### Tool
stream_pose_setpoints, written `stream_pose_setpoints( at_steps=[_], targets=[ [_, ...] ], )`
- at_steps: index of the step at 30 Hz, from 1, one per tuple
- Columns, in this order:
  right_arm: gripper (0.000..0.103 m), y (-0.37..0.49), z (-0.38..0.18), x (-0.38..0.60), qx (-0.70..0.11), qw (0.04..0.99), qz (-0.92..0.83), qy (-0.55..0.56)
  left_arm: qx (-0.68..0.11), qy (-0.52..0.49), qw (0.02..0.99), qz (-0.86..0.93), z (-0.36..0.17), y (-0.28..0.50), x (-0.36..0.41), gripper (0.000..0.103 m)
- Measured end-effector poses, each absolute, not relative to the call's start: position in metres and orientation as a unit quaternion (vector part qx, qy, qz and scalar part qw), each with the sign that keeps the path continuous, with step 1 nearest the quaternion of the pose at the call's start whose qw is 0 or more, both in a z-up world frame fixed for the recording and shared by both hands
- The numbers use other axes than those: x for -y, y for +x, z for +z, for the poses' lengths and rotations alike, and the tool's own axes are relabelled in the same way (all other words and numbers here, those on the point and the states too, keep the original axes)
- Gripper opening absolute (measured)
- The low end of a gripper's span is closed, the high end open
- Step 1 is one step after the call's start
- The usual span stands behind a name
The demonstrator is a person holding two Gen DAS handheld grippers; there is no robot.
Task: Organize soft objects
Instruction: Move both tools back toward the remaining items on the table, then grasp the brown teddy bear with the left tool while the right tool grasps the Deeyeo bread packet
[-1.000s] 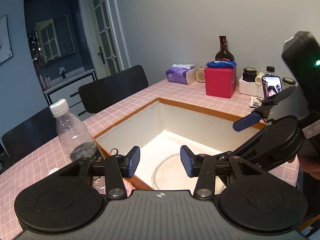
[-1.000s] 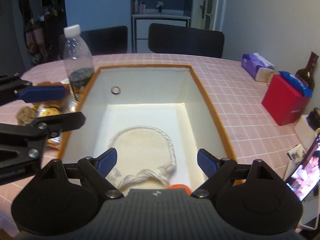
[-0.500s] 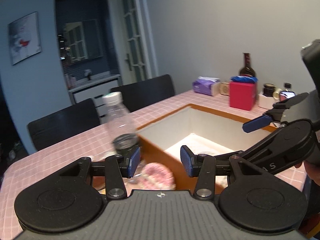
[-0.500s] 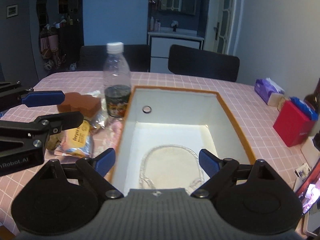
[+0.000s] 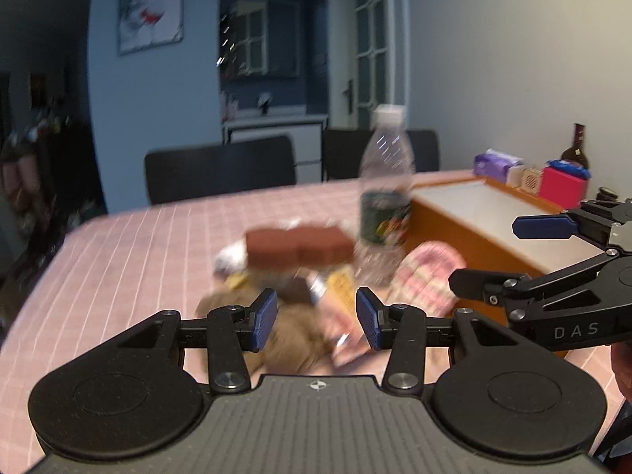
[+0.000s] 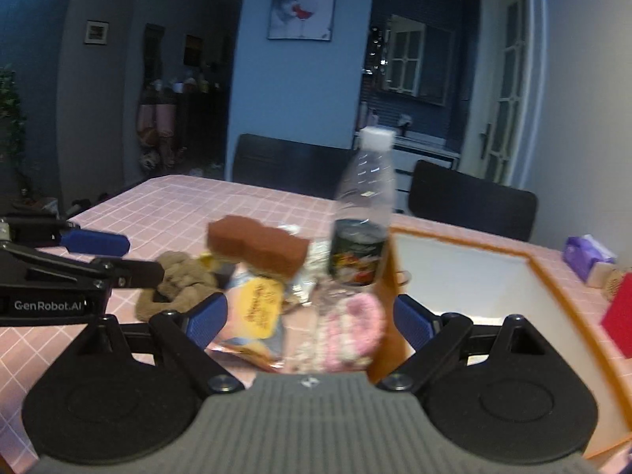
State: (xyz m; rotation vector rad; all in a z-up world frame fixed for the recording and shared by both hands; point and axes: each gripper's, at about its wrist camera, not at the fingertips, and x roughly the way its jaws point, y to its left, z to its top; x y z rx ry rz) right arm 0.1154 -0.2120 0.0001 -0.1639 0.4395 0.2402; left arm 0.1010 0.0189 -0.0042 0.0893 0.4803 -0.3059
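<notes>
- Both tools had swung away from the white bin (image 6: 474, 276), now facing the pile on the pink bench (image 5: 118, 245).
- Left tool (image 5: 316, 318) stood half open, empty, over the brown plush (image 5: 292, 335).
- Right tool (image 6: 312, 318) gaped wide, empty, above the pink knit piece (image 6: 355, 324); picking looked imminent.

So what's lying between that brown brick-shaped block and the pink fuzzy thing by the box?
In the right wrist view, the plastic bottle stands between the brown block and the pink fuzzy thing, with crinkly snack packets lying in front of it.
</notes>
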Motion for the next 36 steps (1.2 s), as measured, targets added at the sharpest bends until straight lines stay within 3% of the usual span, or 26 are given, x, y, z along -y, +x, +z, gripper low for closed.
stream_pose_setpoints(
  at_steps=[6,26,29,32,36],
  targets=[
    [0.077,0.139,-0.038,0.186,-0.254,0.954,0.13,-0.093,-0.275,0.036,0.952,-0.129,-0.033,0.108,-0.039,0.053],
    [0.074,0.178,-0.072,0.17,-0.303,0.933,0.157,-0.114,-0.324,0.018,0.934,-0.146,-0.063,0.161,-0.033,0.05],
    [0.074,0.182,-0.078,0.167,-0.308,0.93,0.161,-0.116,-0.334,0.027,0.931,-0.142,-0.068,0.164,-0.028,0.044],
    [0.065,0.186,-0.081,0.165,-0.308,0.93,0.171,-0.11,-0.34,0.031,0.93,-0.134,-0.072,0.165,-0.028,0.034],
    [0.034,0.188,-0.083,0.161,-0.309,0.928,0.182,-0.103,-0.339,0.021,0.932,-0.129,-0.071,0.165,-0.03,0.023]
  ],
)
